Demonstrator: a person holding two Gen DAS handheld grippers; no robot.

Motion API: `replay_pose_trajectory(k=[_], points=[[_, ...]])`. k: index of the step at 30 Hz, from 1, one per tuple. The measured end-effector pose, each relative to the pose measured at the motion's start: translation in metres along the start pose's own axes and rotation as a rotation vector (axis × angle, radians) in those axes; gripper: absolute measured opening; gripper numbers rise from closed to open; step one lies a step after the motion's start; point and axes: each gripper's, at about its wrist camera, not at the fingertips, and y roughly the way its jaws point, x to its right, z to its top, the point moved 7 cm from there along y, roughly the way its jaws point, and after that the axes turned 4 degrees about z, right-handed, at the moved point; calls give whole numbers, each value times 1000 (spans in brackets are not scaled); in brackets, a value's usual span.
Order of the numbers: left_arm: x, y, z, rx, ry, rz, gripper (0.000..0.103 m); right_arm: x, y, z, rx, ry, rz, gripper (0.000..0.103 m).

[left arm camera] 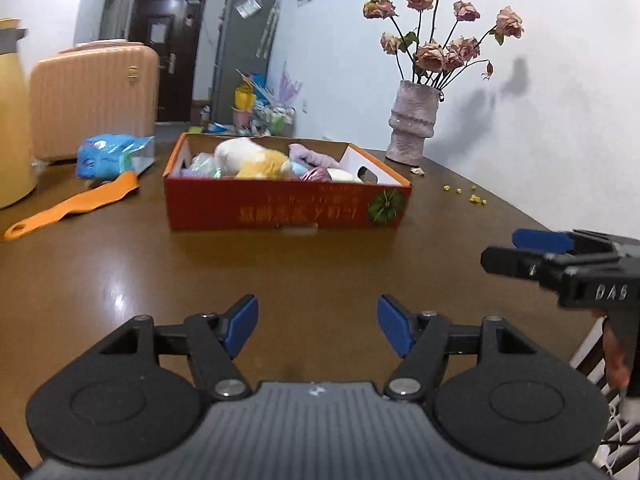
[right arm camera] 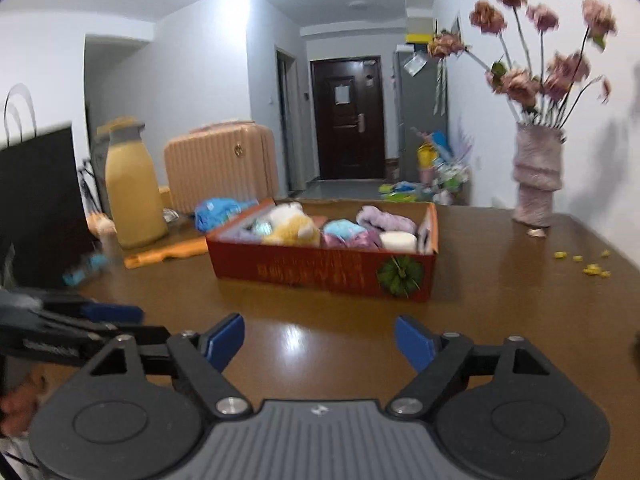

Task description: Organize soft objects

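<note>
A red cardboard box (left arm camera: 280,210) stands on the brown table (left arm camera: 120,272), also in the right wrist view (right arm camera: 312,272). It holds several soft things: a white and yellow plush toy (left arm camera: 252,160) (right arm camera: 292,226), a lilac cloth (left arm camera: 312,155) (right arm camera: 386,220), a light blue piece (right arm camera: 340,227) and a white roll (right arm camera: 398,240). My left gripper (left arm camera: 317,328) is open and empty, low over the table in front of the box. My right gripper (right arm camera: 319,343) is open and empty, also in front of the box. It shows at the right in the left wrist view (left arm camera: 520,250).
A blue packet (left arm camera: 112,156), an orange strap (left arm camera: 76,204), a yellow jug (right arm camera: 132,192) and a black bag (right arm camera: 36,208) lie left of the box. A vase of dried roses (left arm camera: 412,120) stands at the back right. Yellow crumbs (left arm camera: 474,198) lie near the right edge. A pink suitcase (left arm camera: 92,100) stands behind.
</note>
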Motion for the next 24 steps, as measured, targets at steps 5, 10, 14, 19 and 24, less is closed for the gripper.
replay_pose_trajectory(k=[5, 10, 14, 19, 24], points=[[-8, -48, -38, 96, -37, 153, 85, -30, -30, -47, 4, 52, -11, 85], [-10, -100, -72, 199, -24, 240, 101, -51, -64, -71, 113, 55, -45, 94], [-11, -122, -94, 211, -30, 214, 103, -59, -90, -80, 219, 84, -89, 103], [-20, -127, -84, 256, -65, 243, 103, -72, -96, -87, 220, 58, -80, 103], [-25, -131, -82, 260, -65, 253, 103, -75, -91, -87, 206, 61, -78, 103]])
